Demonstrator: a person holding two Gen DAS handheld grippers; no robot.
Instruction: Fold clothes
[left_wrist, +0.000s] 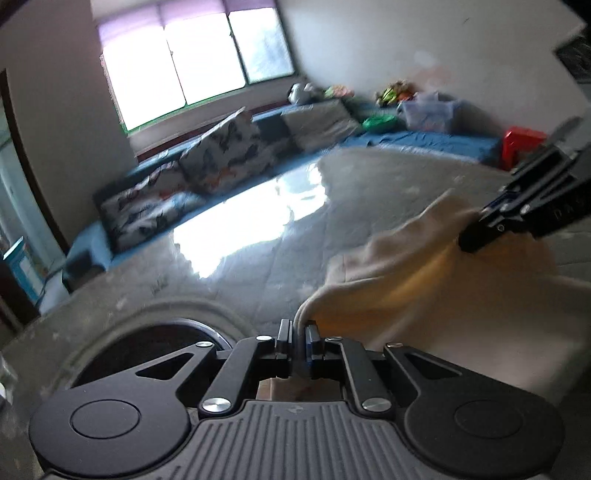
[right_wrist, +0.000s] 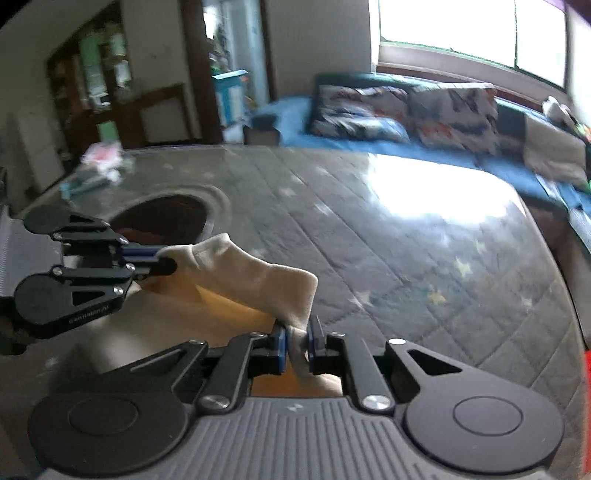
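hanging between two grippers above the quilted table (right_wrist: 406, 258) — cream garment (right_wrist: 255, 280), soft, light, limp. left gripper (left_wrist: 298, 334) and right gripper (right_wrist: 297, 339) each pinch an edge; corners suit holding.

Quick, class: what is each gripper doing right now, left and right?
Left gripper: closed on an edge of the cream garment.
Right gripper: closed on another edge of the same garment, lifted above the quilted table.

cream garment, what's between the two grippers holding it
Only the cream garment itself, its edge spanning from left gripper to right gripper; clearest in the right wrist view.
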